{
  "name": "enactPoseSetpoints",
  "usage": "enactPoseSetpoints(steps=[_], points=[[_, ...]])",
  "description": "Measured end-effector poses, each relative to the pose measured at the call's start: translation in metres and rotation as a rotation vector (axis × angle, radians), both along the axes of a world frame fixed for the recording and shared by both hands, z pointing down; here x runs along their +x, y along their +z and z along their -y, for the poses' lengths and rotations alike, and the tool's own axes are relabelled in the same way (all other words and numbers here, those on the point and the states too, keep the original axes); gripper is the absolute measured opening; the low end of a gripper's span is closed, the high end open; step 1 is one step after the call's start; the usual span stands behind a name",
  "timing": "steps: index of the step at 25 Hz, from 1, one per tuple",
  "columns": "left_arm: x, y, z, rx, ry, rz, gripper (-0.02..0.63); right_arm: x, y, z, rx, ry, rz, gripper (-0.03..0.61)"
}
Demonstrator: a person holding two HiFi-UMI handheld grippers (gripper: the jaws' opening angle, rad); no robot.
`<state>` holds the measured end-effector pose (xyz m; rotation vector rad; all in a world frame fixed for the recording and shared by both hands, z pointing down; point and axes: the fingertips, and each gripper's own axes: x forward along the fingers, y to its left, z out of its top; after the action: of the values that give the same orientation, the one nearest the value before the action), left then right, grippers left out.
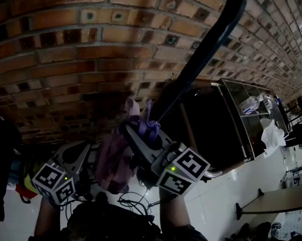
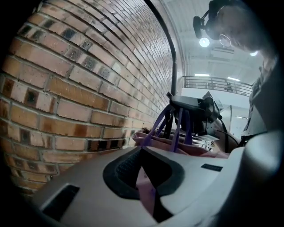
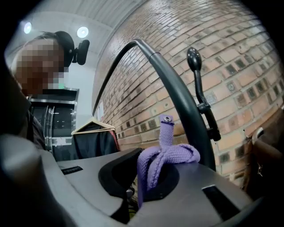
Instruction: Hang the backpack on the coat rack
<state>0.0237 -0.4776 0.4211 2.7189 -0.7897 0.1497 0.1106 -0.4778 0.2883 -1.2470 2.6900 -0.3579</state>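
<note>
- The pink fabric backpack [image 1: 115, 160] is hanging between both grippers, just beside the black curved coat rack pole [image 1: 212, 39] and in front of the red brick wall [image 1: 77, 55]. Its contents are hidden.
- The left hand-held gripper [image 2: 146, 175] is pinching pink fabric at the backpack's edge.
- The right hand-held gripper [image 3: 148, 173] is pointing about level and clamping the purple woven top loop [image 3: 168, 153], near the rack's black knobbed hook [image 3: 197, 84].
</note>
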Motion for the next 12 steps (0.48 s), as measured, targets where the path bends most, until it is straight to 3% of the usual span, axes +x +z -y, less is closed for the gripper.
enactPoseSetpoints(steps=[5, 12], points=[[0.002, 0.006, -0.003, -0.007, 0.005, 0.004, 0.014, 0.012, 0.024, -0.004, -0.058, 0.035, 0.033, -0.002], [0.004, 0.009, -0.011, -0.019, 0.0, 0.011, 0.014, 0.024, 0.045, -0.012, -0.056, 0.063, -0.045, -0.002]])
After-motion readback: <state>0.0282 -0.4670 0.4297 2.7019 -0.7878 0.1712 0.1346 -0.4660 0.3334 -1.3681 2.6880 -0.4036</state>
